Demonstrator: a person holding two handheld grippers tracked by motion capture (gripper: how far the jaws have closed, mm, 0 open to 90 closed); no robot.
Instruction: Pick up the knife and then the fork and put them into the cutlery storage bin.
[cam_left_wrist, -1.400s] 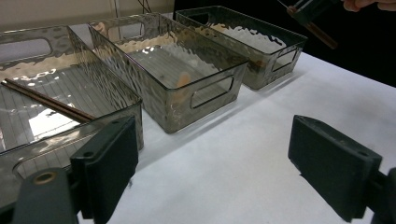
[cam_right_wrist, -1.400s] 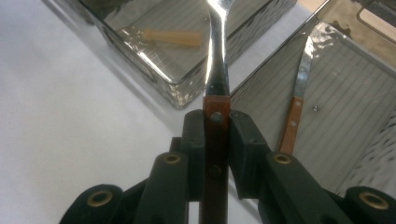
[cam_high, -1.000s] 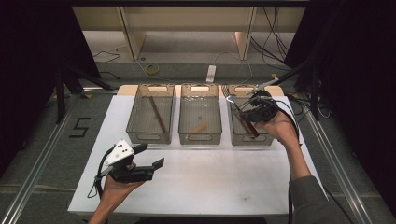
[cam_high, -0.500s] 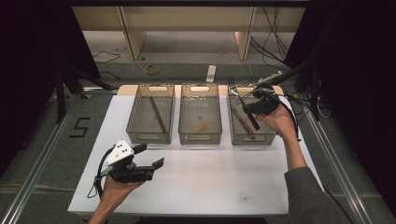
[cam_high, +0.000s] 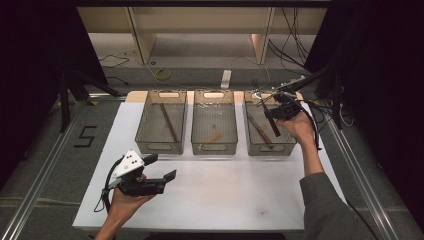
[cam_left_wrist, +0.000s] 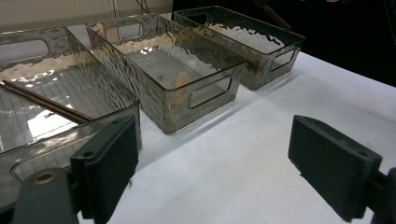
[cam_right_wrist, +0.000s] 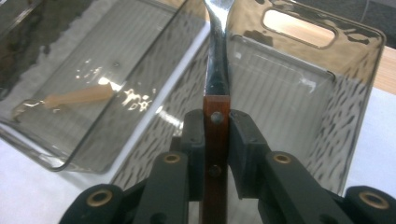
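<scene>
While the right gripper (cam_high: 272, 111) hangs over the right-hand bin (cam_high: 270, 148) at the far side of the white table (cam_high: 240, 200), its jaws are clamped on the wooden handle of a piece of cutlery (cam_right_wrist: 217, 93), whose shiny metal stem rises away from the jaws in the right gripper view; the working end runs out of frame, so what kind of utensil it is cannot be told. Seen from the high view, the handle slants down from the gripper above the bin, where a second wooden-handled utensil (cam_high: 259, 129) lies on the bottom. Three clear plastic bins stand side by side: the middle bin (cam_high: 214, 148) holds a small pale, tan-coloured piece (cam_high: 214, 136), and the left-hand bin (cam_high: 161, 148) holds a long dark-brown stick (cam_high: 169, 122) lying at a slant. Nearer the person, the left gripper (cam_high: 162, 170) is held low over the bare table in front of the left-hand bin, well apart from the other hand, its jaws spread wide with nothing between them; the left gripper view looks past them along the row of bins
</scene>
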